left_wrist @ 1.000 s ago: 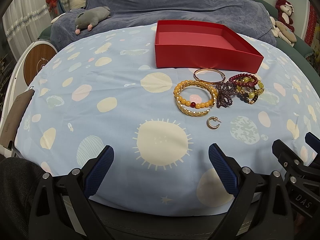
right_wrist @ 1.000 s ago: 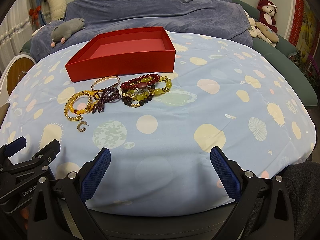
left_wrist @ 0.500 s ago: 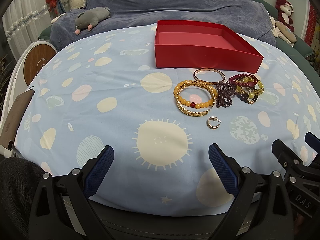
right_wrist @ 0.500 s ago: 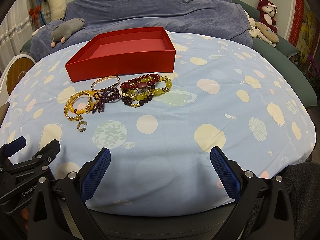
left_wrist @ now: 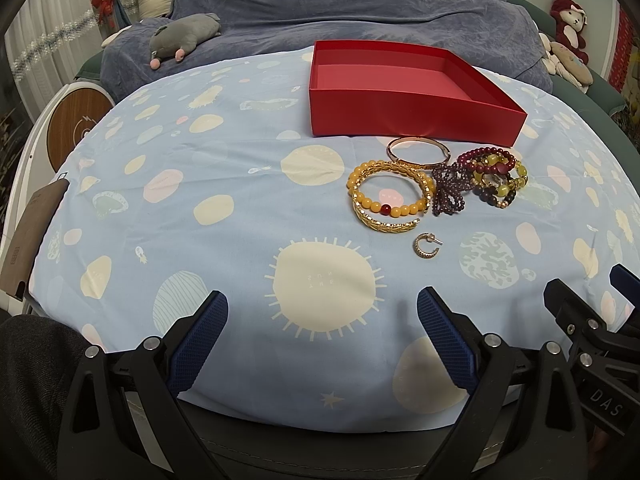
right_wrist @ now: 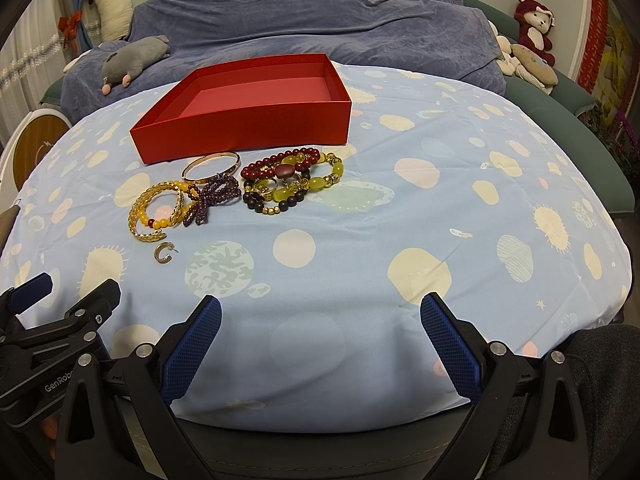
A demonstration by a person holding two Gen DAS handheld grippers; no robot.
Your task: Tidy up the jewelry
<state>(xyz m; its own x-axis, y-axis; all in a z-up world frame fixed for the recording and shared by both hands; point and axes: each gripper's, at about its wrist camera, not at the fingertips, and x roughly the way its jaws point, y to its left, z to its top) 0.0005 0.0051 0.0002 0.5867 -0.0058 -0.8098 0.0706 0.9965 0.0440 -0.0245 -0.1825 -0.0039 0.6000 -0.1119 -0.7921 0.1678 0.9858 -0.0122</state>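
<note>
An empty red box (left_wrist: 416, 116) (right_wrist: 248, 132) stands on the blue patterned cloth. In front of it lie a rose-gold bangle (left_wrist: 418, 142) (right_wrist: 211, 166), a gold bracelet with amber beads (left_wrist: 390, 200) (right_wrist: 156, 210), a purple bead cluster (left_wrist: 450, 194) (right_wrist: 208, 198), mixed red, yellow and dark bead bracelets (left_wrist: 494, 176) (right_wrist: 292, 182), and a small gold hoop earring (left_wrist: 426, 245) (right_wrist: 163, 254). My left gripper (left_wrist: 322, 312) and right gripper (right_wrist: 320, 316) are both open and empty, low at the near edge, well short of the jewelry.
The cloth-covered table (left_wrist: 200, 200) is round and drops off at the near edge. A grey plush toy (left_wrist: 180, 36) lies on a blue-covered sofa behind. Stuffed toys (right_wrist: 532, 28) sit at the far right. A round wooden-faced device (left_wrist: 72, 124) stands at the left.
</note>
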